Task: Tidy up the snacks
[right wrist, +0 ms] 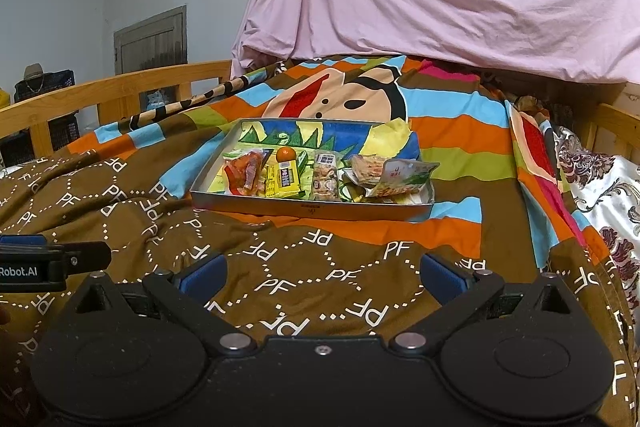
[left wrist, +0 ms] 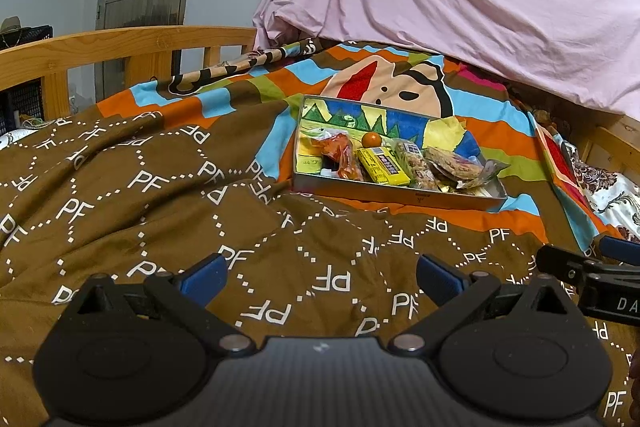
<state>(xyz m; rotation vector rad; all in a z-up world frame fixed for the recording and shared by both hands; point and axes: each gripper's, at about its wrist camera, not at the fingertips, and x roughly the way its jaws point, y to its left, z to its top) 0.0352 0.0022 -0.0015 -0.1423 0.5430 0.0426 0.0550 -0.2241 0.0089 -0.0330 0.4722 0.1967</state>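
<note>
Spread across the bed is a brown patterned quilt (left wrist: pixel 160 195), and on it at twelve o'clock lies a shallow tray (right wrist: pixel 308 209) filled with snacks (right wrist: pixel 320 175). Both the left hand-held gripper (left wrist: pixel 322 273) and right hand-held gripper (right wrist: pixel 322 273) hover near the quilt, jaws wide and empty, well apart from the tray.

Wooden-railed bed (right wrist: pixel 120 87), brown-and-striped cover (right wrist: pixel 320 259); shallow snack-filled tray (right wrist: pixel 304 209) on it
</note>
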